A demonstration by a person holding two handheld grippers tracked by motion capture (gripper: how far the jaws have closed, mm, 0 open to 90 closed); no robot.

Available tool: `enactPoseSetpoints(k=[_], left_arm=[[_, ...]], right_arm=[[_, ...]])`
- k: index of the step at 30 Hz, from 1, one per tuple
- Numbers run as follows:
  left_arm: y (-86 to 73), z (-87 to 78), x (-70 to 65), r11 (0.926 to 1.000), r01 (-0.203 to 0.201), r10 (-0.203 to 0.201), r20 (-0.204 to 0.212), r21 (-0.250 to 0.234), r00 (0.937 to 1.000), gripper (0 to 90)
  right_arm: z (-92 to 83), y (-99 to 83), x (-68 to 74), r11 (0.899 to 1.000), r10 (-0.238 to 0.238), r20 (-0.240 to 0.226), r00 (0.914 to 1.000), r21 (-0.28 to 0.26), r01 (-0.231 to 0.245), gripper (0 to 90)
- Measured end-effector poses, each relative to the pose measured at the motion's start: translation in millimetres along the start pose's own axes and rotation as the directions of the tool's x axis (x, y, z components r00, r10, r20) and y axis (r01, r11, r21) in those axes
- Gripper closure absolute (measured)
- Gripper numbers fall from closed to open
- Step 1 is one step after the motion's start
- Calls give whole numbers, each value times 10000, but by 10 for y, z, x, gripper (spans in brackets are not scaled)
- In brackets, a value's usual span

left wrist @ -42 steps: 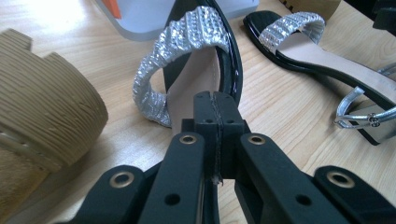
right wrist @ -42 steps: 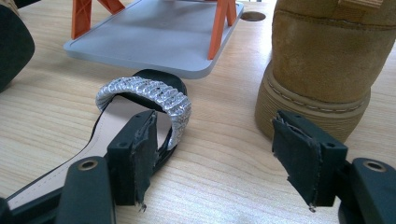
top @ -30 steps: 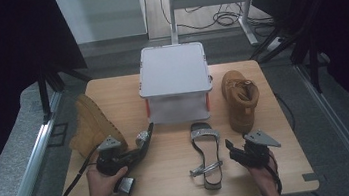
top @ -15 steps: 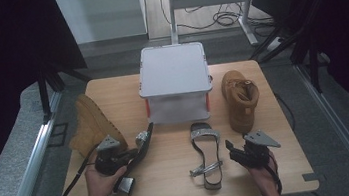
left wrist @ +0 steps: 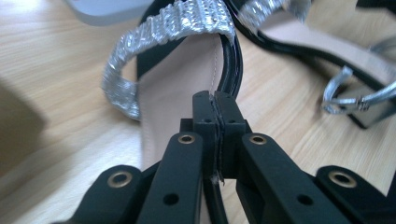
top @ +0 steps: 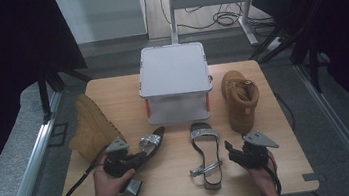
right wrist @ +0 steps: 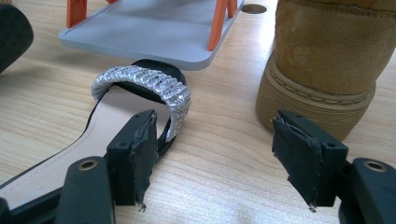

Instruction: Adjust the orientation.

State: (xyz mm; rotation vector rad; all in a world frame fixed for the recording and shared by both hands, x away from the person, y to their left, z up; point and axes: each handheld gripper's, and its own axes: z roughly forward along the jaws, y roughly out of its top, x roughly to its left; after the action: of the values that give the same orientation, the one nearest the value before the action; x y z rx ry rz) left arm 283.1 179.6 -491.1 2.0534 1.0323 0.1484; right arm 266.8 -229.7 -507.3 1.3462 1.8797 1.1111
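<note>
Sandals side by side on the wooden table (top: pixel 281 165), near its front edge; bare wood between and around them, grey lidded box (top: pixel 174 70) just behind. Left gripper (top: pixel 137 158) clamped tight on the rim of the left sandal (top: pixel 150 143) (pads nearly meeting on the black sole edge), toe angled up-right toward the box. Right gripper (top: pixel 232 152) spread wide, holding nothing, just right of the flat sandal (top: pixel 206 157), long axis front to back. Tan boot (top: pixel 240 97) close by.
</note>
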Motion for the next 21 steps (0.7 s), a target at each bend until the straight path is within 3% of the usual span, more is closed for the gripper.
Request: enactPoseSetpoints(k=[2, 5, 8, 11, 15, 21], left_arm=[[4, 112, -129, 9975, -440, 443, -31, 551, 9990, 877], [-21, 298, -319, 9876, -979, 997, -82, 1229, 9950, 885], [0, 286, -386, 9879, -1109, 1110, 46, 1088, 9938, 889], [13, 236, -362, 9899, -976, 975, 55, 1027, 9952, 889], [32, 174, -373, 9922, -872, 842, 371, 891, 9958, 889], [13, 176, -531, 9862, -1150, 1087, 582, 1193, 9924, 888]], right_arm=[[5, -3, 9, 10000, 16, -15, 10000, 42, -16, 306], [9, -7, 14, 10000, -23, -29, 10000, 60, 24, 305], [1, -6, 12, 10000, -36, -21, 10000, 36, 36, 304], [-6, -5, -5, 10000, 73, 25, 10000, -8, -73, 306], [-2, -8, -4, 10000, -6, 55, 10000, 22, 6, 305], [7, -13, 10, 10000, 51, 7, 10000, 68, -51, 305]])
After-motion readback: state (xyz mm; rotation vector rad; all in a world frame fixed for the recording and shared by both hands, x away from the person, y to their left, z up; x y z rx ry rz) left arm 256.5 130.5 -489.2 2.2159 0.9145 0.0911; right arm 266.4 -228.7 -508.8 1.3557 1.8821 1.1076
